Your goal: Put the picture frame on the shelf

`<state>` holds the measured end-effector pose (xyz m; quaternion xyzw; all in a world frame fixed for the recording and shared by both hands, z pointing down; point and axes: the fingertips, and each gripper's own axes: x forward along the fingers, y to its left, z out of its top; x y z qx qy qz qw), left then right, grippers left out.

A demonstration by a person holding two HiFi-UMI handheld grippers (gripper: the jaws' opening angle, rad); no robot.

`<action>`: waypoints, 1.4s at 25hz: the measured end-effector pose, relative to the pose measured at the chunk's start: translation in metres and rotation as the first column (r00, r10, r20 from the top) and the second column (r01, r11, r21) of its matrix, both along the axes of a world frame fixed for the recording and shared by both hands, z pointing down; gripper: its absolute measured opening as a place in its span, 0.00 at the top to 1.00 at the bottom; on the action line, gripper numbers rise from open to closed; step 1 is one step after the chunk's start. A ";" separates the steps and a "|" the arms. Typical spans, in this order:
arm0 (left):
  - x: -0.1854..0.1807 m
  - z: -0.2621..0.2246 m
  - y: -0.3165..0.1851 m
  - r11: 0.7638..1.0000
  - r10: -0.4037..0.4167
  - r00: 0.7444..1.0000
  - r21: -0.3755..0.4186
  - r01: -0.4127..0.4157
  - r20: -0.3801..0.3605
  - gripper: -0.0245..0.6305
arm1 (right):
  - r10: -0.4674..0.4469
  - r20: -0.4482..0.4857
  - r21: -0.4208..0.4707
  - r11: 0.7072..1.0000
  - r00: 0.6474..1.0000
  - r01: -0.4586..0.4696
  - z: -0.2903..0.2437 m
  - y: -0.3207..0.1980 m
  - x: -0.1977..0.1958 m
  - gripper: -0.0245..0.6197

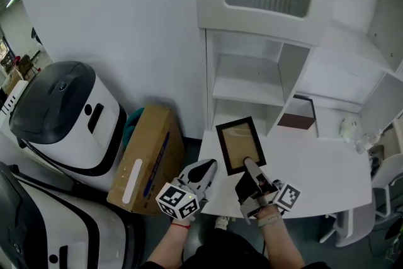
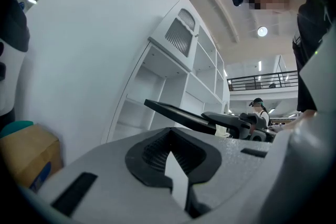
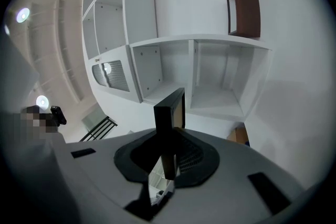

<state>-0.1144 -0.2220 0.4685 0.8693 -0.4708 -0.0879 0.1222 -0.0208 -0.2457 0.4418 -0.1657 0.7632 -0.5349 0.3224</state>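
Observation:
The picture frame has a black border and a brown middle. It hangs tilted over the white desk, in front of the white shelf unit. My right gripper is shut on its near edge. In the right gripper view the picture frame stands edge-on between the jaws, with the shelf compartments beyond. My left gripper hovers at the desk's left edge beside the frame, jaws together and holding nothing. The left gripper view shows the picture frame raised, with the right gripper on it.
A dark brown box stands in a lower shelf compartment to the right. A cardboard box and white-and-black machines fill the floor on the left. A small pale object sits at the desk's far right, near a chair.

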 end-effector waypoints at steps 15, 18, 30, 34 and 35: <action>-0.003 -0.011 -0.075 1.000 0.022 1.000 0.013 -0.022 0.012 0.96 | 0.009 0.044 0.036 0.999 0.999 -0.011 -0.021 -0.080 -0.006 0.87; -0.003 -0.012 -0.084 1.000 0.026 0.999 0.011 -0.027 0.018 0.96 | 0.014 0.043 0.027 1.000 0.999 -0.015 -0.020 -0.091 -0.009 0.87; -0.011 -0.007 -0.097 1.000 0.009 0.993 -0.002 -0.009 0.120 0.96 | 0.041 0.064 -0.025 0.999 0.997 -0.039 -0.015 -0.128 -0.022 0.87; 0.000 -0.013 -0.100 0.999 0.046 0.991 0.007 -0.047 0.129 0.96 | 0.055 0.063 -0.042 0.998 0.997 -0.053 -0.014 -0.137 -0.025 0.87; 0.002 -0.013 -0.100 0.998 0.054 0.991 0.008 -0.055 0.124 0.96 | 0.054 0.059 -0.040 0.998 0.997 -0.052 -0.014 -0.138 -0.026 0.87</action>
